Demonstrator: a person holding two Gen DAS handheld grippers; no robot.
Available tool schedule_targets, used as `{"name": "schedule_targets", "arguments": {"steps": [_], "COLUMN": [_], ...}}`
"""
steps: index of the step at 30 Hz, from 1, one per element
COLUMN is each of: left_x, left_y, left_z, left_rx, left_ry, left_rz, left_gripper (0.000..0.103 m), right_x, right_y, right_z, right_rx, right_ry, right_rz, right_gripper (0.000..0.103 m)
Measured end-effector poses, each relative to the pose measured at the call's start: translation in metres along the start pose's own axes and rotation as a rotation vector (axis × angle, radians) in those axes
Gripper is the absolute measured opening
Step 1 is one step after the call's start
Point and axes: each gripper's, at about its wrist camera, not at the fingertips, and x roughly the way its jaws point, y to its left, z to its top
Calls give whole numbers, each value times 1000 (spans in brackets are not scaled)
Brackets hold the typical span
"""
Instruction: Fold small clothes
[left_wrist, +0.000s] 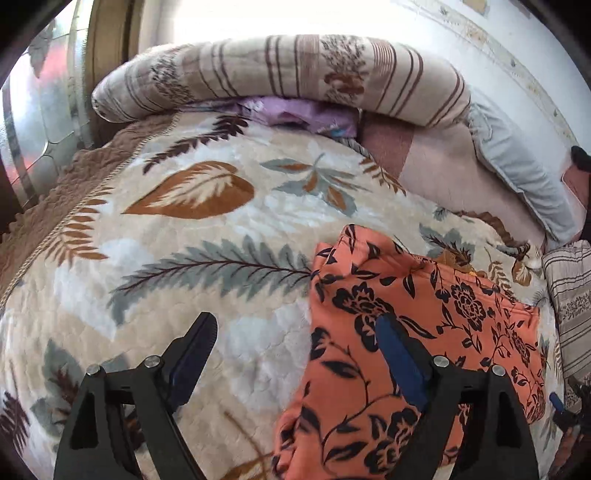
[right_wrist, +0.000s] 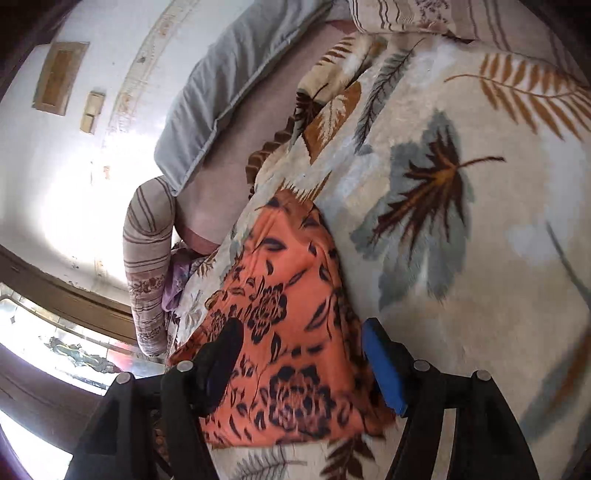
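An orange garment with a black flower print (left_wrist: 417, 332) lies folded and flat on the leaf-patterned blanket (left_wrist: 192, 258). My left gripper (left_wrist: 295, 328) hangs open over the garment's left edge. Its right finger (left_wrist: 399, 354) stands over the cloth and its left finger (left_wrist: 199, 343) over bare blanket, with nothing pinched between them. In the right wrist view the same garment (right_wrist: 288, 302) stretches away from me. My right gripper (right_wrist: 301, 336) is open and straddles the garment's near end. Both its pads stand apart from the cloth, which stays flat on the blanket (right_wrist: 461, 258).
A rolled striped quilt (left_wrist: 277, 70) lies across the far end of the bed, with a purple cloth (left_wrist: 295, 114) tucked under it. A grey pillow (left_wrist: 517, 166) rests along the white wall (right_wrist: 74, 166). Another striped bundle (left_wrist: 569, 295) sits at the right.
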Motion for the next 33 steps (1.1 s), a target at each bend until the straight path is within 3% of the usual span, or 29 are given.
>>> {"name": "schedule_targets", "arguments": {"steps": [3, 6, 8, 11, 15, 16, 17, 18, 19, 22, 27, 30, 33], "left_x": [-35, -31, -13, 17, 26, 27, 32, 38, 39, 19, -59, -102, -113], "left_y": [7, -1, -10, -18, -17, -17, -17, -15, -13, -21, -30, -22, -4], "left_z": [-36, -71, -82, -88, -79, -75, -70, -68, -65, -54, -53, -86, -143], "left_rx": [-36, -72, -80, -119, -170, -175, -168, -182, -197, -150, -113, -105, -104], "left_ry": [8, 71, 115, 170, 129, 122, 143, 172, 182, 147, 46, 53, 110], "left_rz": [-86, -154, -145, -93, -75, -70, -46, -62, -78, -78, -137, -152, -109], "left_gripper": [88, 88, 88, 88, 85, 55, 37, 27, 21, 18, 18, 19, 32], "right_x": [-16, 2, 24, 50, 62, 66, 69, 73, 80, 74, 21, -21, -50], "right_y": [3, 3, 4, -5, -2, -3, -5, -6, -6, 7, 65, 66, 33], "right_z": [-45, -71, -72, -67, -56, -55, -53, -51, -48, -42, -38, -55, -91], "right_rx": [17, 68, 89, 211, 285, 304, 315, 309, 298, 232, 54, 37, 51], "right_ry": [50, 130, 149, 104, 12, -8, -10, -6, 1, 11, -21, -19, 45], "right_rz": [26, 35, 38, -6, -25, -30, -42, -61, -82, -103, -63, -28, -55], "right_gripper": [70, 70, 70, 70, 69, 66, 47, 20, 19, 15, 14, 14, 20]}}
